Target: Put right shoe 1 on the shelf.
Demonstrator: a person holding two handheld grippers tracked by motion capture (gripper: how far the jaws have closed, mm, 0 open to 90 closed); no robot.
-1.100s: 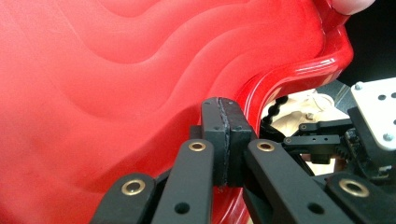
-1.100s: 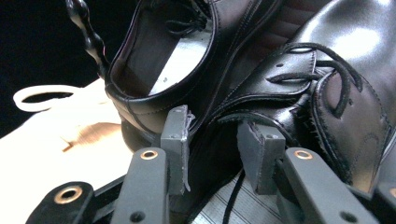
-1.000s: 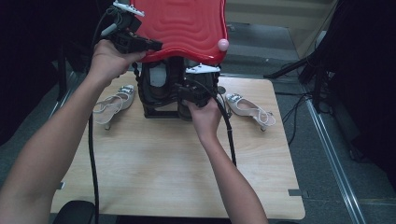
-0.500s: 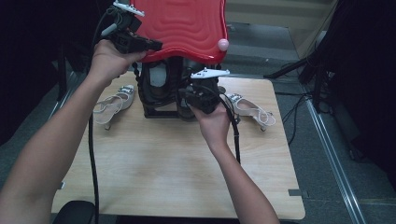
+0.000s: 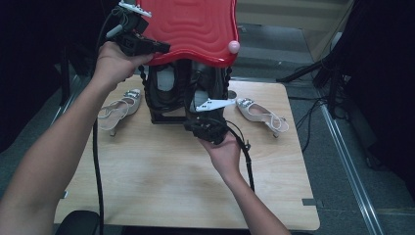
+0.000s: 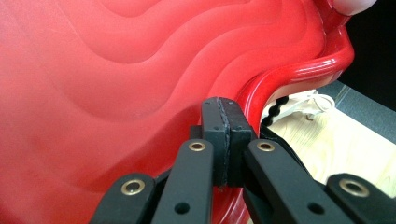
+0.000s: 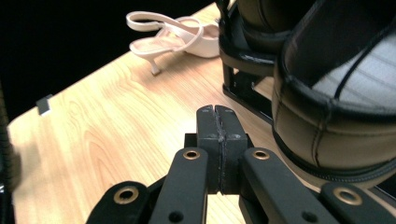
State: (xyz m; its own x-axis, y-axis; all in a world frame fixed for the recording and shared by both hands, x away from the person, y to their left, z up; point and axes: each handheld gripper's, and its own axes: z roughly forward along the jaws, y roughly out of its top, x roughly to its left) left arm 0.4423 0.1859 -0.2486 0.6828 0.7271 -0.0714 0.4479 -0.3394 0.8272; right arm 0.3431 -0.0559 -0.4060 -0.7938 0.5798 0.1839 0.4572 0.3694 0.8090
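Left gripper [image 5: 164,47]: jaws closed, at the red lid's [image 5: 195,27] left rim, perhaps pinching it.
Right gripper [image 5: 193,126]: jaws closed on nothing, near the black shoe [image 7: 336,93].
Desk [image 5: 161,186]: pale heels [image 5: 262,115] right.

Light wooden table [image 5: 161,186], rectangular with rounded corners, grain running lengthwise; surface evenly lit from above, no hard shadows. Small grey metal brackets at its edges: one on the near-right edge [image 5: 309,201], one on the left [image 5: 64,195].

Floor [image 5: 342,196] is grey, carpet-like as far as the dim light allows. A pale metal rail [image 5: 350,169] runs diagonally along the floor to the right of the table. Black cables [image 5: 306,115] lie loose on the floor beside it.

Far right and far left are dark. A beige panel [image 5: 288,14] stands beyond the table at the top, possibly a wall or cardboard.
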